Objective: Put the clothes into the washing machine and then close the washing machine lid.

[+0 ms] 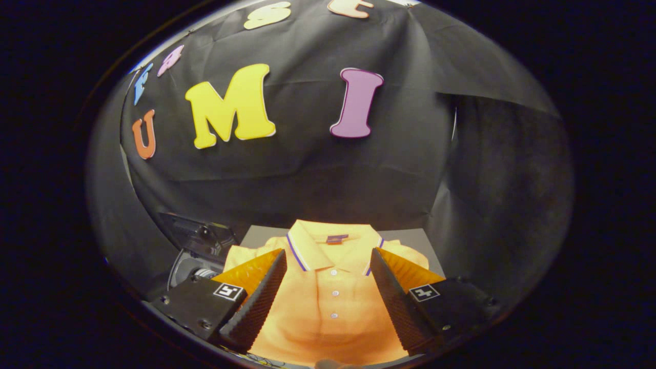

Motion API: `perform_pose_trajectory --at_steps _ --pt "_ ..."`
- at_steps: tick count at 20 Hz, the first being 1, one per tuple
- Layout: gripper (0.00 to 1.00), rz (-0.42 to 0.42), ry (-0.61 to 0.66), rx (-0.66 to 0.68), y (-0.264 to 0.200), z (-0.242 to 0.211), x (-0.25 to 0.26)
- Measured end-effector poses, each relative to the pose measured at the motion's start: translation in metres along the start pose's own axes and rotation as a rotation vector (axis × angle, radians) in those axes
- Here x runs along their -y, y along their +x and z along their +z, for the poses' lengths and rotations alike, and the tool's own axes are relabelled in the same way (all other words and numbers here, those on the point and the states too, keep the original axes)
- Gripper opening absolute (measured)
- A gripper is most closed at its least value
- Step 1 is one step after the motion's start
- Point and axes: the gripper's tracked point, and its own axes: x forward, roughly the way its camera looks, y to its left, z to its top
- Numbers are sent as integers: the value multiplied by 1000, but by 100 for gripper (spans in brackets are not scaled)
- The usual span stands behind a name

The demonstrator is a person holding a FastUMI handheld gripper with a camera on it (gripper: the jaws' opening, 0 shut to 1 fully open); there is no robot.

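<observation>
A folded orange polo shirt (330, 302) with a white and purple striped collar and a row of white buttons lies flat on a grey surface (410, 238). My gripper (328, 256) hangs over it with its fingers wide apart, one on each side of the button placket, tips near the collar. Nothing is held between them. To the left of the shirt, beyond the left finger, the washing machine (197, 251) shows as a dark open lid and part of a round metal drum.
Black cloth walls close the booth behind the shirt and on both sides. The grey surface ends just past the collar. The washing machine's raised lid stands left of the shirt.
</observation>
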Motion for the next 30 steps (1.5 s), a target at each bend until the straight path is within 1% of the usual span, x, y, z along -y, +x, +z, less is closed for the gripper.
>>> perform_pose_trajectory --at_steps 9,12,14,20,22,24,25,26,29,30 --pt "100 -11 24 -178 43 -47 5" --pt "100 -21 43 -223 49 -61 7" --pt "100 -14 34 -251 53 -69 5" --pt "100 -6 3 -255 58 -70 0" --pt "96 11 -36 -273 57 -71 -1" --pt "94 -9 -29 -321 56 -73 -2" --pt "90 -22 -27 -341 56 -74 -3" --pt "88 -15 -31 -345 56 -71 -7" --pt "69 -5 -16 -335 54 -71 -10" --pt "58 -5 -2 -323 53 -70 -10"
